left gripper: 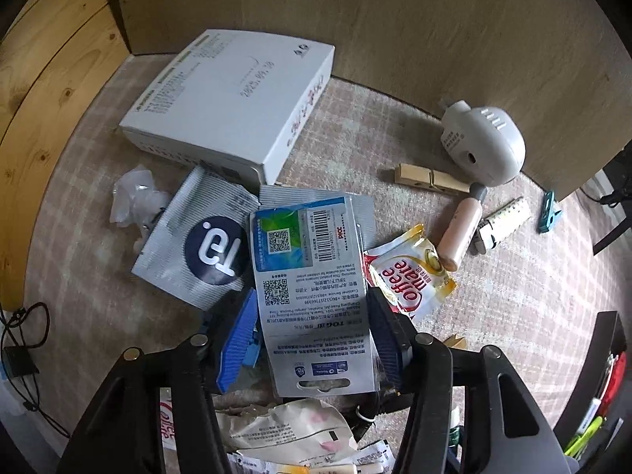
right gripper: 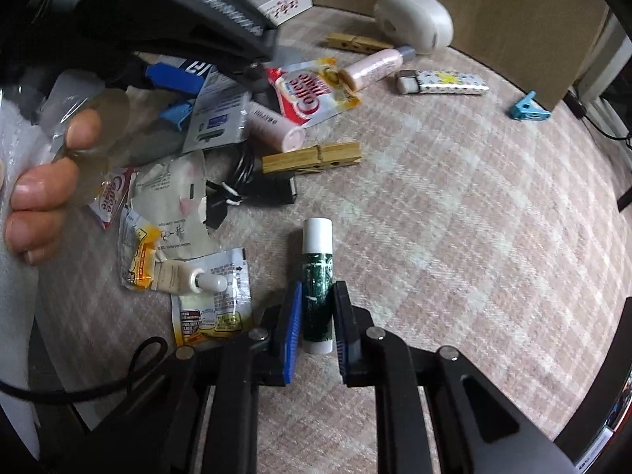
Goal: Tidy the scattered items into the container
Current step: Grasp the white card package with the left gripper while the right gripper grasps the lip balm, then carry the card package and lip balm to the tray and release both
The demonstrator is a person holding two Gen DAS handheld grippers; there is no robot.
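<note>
In the left wrist view, the left gripper sat at the bottom centre of the frame with its blue-padded jaws closed on a grey blister card printed with QR codes and a barcode. The card stood up between the pads, covering the middle of the frame. Behind it, a grey sachet with a dark round logo lay to the left, and a white flat box rested in the upper left on the checked cloth. A red and yellow creamer packet lay just right of the card. In the upper right were a wooden clothespin, a pink tube, a white rounded plug-in device and a small blue clip. The container could not be made out for certain.

In the right wrist view, the right gripper sat at the bottom centre, its blue pads pressed against either side of a lip balm stick with a dark green label and white cap, which pointed up the frame. A second wooden clothespin lay above it at mid-frame. Loose sachets were scattered to the left, and bare fingertips showed at the left edge of the frame.
</note>
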